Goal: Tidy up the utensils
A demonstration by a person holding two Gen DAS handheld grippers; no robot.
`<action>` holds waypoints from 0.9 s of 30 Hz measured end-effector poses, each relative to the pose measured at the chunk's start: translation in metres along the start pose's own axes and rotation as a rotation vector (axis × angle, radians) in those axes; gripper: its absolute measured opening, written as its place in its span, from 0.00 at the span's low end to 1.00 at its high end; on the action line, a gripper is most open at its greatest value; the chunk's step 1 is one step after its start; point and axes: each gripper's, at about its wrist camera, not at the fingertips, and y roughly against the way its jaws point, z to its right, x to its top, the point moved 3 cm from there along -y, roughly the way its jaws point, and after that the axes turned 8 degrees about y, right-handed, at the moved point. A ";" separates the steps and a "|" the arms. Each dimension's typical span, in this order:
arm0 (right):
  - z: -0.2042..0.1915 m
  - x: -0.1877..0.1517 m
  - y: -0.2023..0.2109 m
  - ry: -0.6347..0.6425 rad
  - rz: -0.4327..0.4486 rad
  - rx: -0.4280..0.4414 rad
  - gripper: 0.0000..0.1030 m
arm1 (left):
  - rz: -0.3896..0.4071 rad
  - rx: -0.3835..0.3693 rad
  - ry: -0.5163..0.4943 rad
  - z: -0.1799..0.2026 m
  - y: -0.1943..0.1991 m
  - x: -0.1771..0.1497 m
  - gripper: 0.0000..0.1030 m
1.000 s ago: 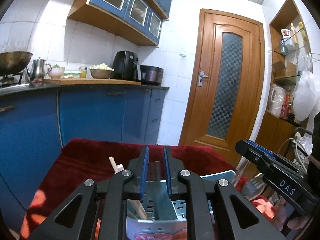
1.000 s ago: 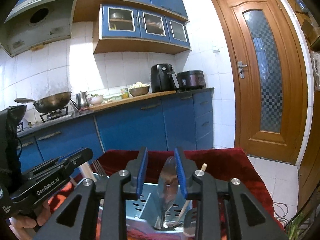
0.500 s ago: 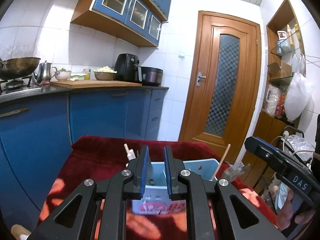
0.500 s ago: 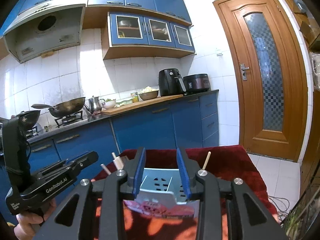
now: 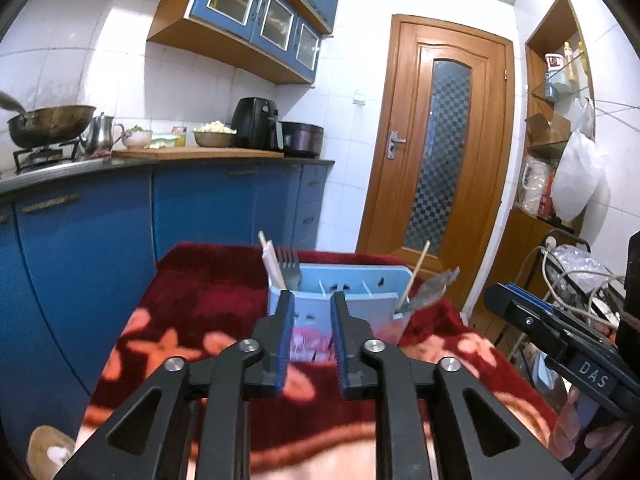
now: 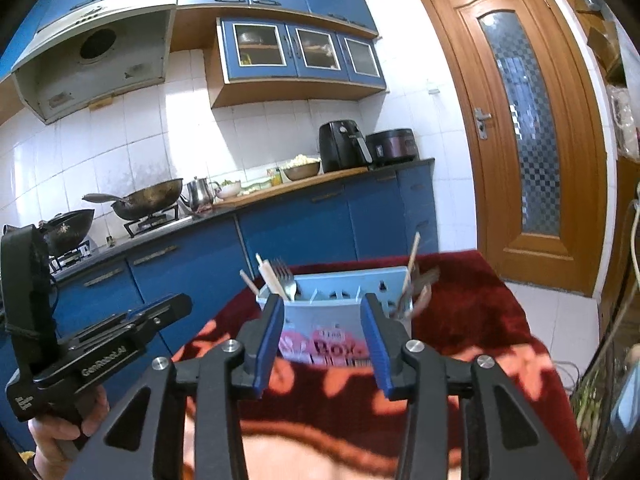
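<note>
Two pairs of tongs are hanging back from a pale blue utensil caddy (image 6: 332,300) that is standing upright on a red flowered blanket (image 6: 472,312) covering the counter. Neither is gripping anything: the left tongs (image 5: 312,300) are showing a narrow gap between their blue pads with only the caddy's front wall visible beyond it, and the right tongs (image 6: 322,304) are spread wide, framing the caddy without touching it.

The utensils are sitting sorted by kind, which seems the reason for the caddy's dividers. A fork (image 6: 285,278) and pale chopsticks (image 6: 270,278) are leaning in the left compartment, tines and tips upward so the handles are resting at the bottom. At the right end a single wooden stick (image 6: 412,258) is tilting outward beside dark metal utensils (image 6: 422,286), probably spoons, though blur is hiding their shape. The middle slots are looking empty from this angle, though their depths are hidden.

Judging by both tongs being empty and clear of the caddy, the sorting is appearing finished or nearly so; no loose utensils are showing on the blanket.
</note>
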 end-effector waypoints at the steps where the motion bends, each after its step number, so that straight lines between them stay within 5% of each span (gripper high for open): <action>1: -0.001 -0.004 0.002 -0.002 -0.005 -0.002 0.43 | -0.004 0.005 -0.003 -0.001 0.003 -0.004 0.27; 4: -0.003 -0.018 0.009 -0.007 -0.017 -0.012 0.51 | -0.012 0.038 -0.035 -0.005 0.012 -0.019 0.35; 12: -0.007 -0.056 0.017 -0.014 -0.049 -0.018 0.88 | -0.011 0.086 -0.010 -0.018 0.019 -0.053 0.75; 17: -0.005 -0.080 0.017 -0.004 -0.064 -0.070 1.00 | -0.038 0.108 -0.061 -0.014 0.010 -0.071 0.78; 27: 0.001 -0.106 0.006 0.080 -0.071 -0.178 1.00 | 0.003 0.158 -0.110 -0.013 0.001 -0.092 0.81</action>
